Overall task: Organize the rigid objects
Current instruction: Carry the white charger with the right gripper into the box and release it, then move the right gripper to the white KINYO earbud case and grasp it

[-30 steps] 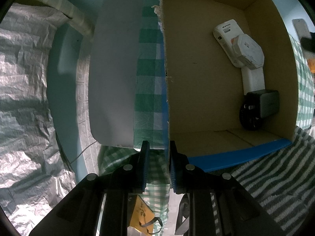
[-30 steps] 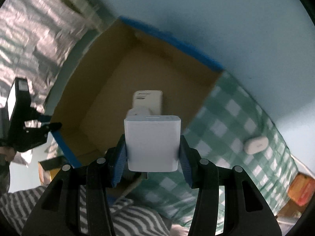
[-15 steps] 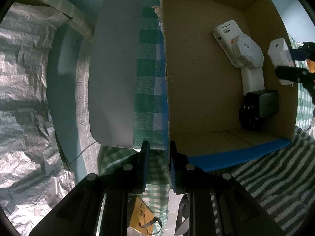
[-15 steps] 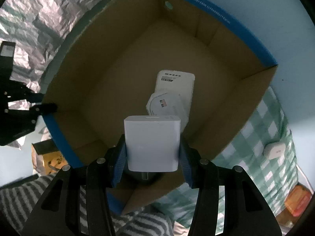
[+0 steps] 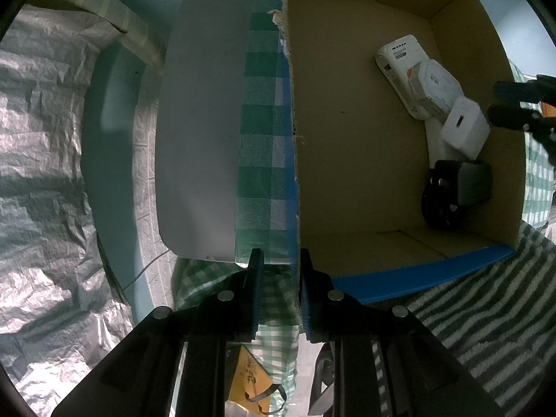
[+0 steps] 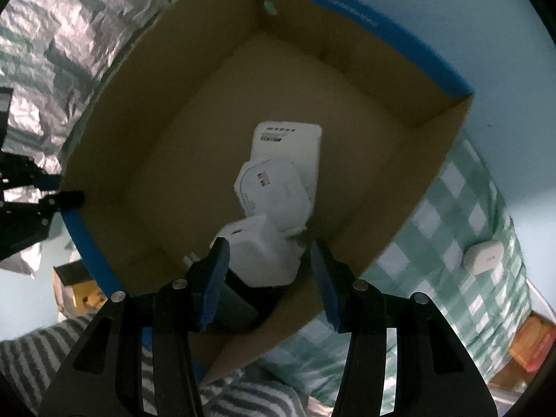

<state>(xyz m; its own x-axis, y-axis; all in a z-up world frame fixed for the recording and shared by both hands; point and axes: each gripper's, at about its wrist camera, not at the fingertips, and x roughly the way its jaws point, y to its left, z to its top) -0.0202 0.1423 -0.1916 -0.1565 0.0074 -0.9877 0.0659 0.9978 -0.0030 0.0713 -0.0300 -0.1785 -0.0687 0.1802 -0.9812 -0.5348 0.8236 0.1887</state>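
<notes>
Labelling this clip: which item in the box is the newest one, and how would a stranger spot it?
Find the cardboard box with blue-taped rims. Along one inner wall lies a row of gadgets. The white cube charger sits tilted between the octagonal white device and the black item; it alone is cube-shaped with a small port on its face.
</notes>
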